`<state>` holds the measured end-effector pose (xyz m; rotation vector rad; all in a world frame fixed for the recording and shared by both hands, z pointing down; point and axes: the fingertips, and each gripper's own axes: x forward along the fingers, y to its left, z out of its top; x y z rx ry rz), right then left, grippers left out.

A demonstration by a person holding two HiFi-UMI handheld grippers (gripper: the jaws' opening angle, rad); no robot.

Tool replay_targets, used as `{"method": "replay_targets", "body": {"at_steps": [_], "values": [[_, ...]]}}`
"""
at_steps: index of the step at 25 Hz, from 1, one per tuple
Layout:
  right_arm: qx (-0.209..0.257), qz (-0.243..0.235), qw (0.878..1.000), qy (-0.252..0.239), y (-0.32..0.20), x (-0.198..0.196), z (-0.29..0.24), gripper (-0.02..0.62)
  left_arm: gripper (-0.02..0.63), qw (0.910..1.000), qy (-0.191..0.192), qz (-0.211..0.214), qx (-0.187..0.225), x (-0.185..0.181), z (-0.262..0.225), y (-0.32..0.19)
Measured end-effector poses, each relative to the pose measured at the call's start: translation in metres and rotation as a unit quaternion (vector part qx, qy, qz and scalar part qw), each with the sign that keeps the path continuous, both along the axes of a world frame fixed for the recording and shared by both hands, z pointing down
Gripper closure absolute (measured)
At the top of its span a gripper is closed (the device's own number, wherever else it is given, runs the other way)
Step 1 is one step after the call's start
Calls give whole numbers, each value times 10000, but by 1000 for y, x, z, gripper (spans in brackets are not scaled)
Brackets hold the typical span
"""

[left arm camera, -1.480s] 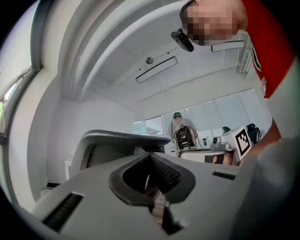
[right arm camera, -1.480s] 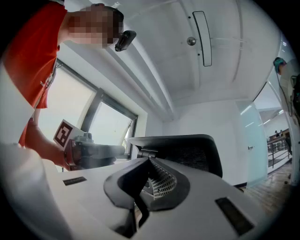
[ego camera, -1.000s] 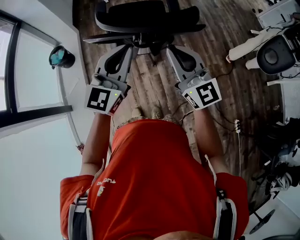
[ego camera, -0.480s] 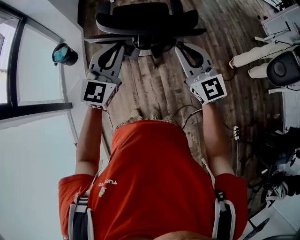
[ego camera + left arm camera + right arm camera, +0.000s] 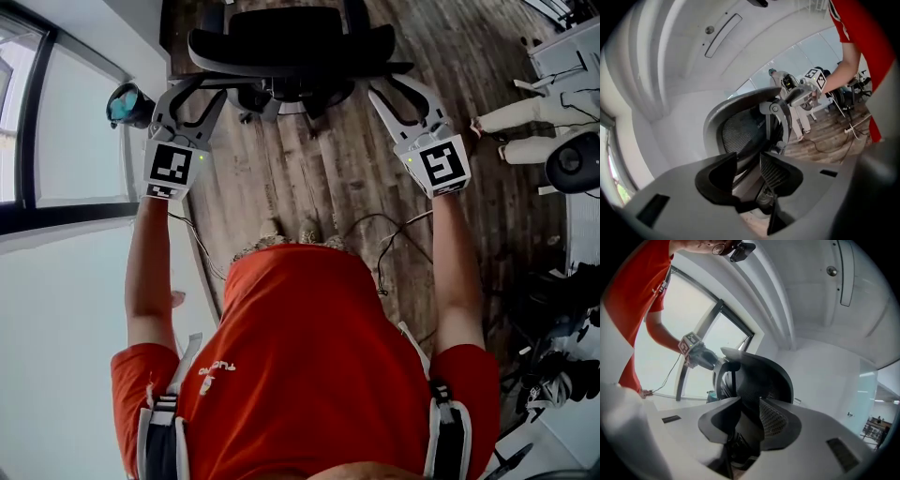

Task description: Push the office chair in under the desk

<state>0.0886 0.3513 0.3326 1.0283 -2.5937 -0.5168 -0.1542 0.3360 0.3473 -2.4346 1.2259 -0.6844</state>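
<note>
The black office chair (image 5: 291, 42) stands at the top of the head view, its mesh backrest towards me. My left gripper (image 5: 190, 86) is at the backrest's left end and my right gripper (image 5: 399, 84) at its right end. Both pairs of jaws are opening. In the left gripper view the backrest's edge (image 5: 740, 131) shows in the gap of the left gripper (image 5: 748, 169), with no pad pressing on it. The right gripper view shows the same: the backrest (image 5: 757, 380) lies behind the gap of the right gripper (image 5: 750, 416). I cannot make out the desk.
A window frame (image 5: 37, 141) and white sill run down the left, with a dark round object (image 5: 127, 103) beside it. Cables (image 5: 394, 234) trail over the wood floor near my feet. Another chair's white base (image 5: 539, 131) and dark gear (image 5: 562, 366) stand at the right.
Both grippers have moved forward and apart, from the chair's middle to the ends of the backrest. Their jaws, shut before, now stand apart.
</note>
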Motion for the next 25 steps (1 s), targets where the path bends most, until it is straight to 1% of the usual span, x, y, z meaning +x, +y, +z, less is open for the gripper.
{"method": "replay_targets", "body": {"at_steps": [3,5,9,12,14,18,20,25], "values": [[-94,-53,9991,420,-8,6,10,437,431,9989,-451,27,-107,-10,10,-10],[-178,-71,9975,674,-14,10,16,404,409,9966,-797,79,-200,-15,18,-15],[-371,-42,9928,1138,-26,21,29,364,377,9879,-1477,202,-425,-26,35,-27],[-537,-13,9854,1614,-39,31,45,341,366,9792,-1944,244,-535,-36,48,-36],[-661,-36,9763,2061,-49,39,58,330,359,9719,-2257,288,-609,-41,57,-42],[-922,-224,9503,2964,-65,48,84,324,350,9579,-2731,406,-784,-45,73,-51],[-1000,-354,9400,3244,-73,48,94,322,350,9522,-2902,454,-843,-46,78,-57],[-1169,-573,9207,3680,-89,45,112,322,347,9410,-3209,539,-931,-43,87,-72]]}}
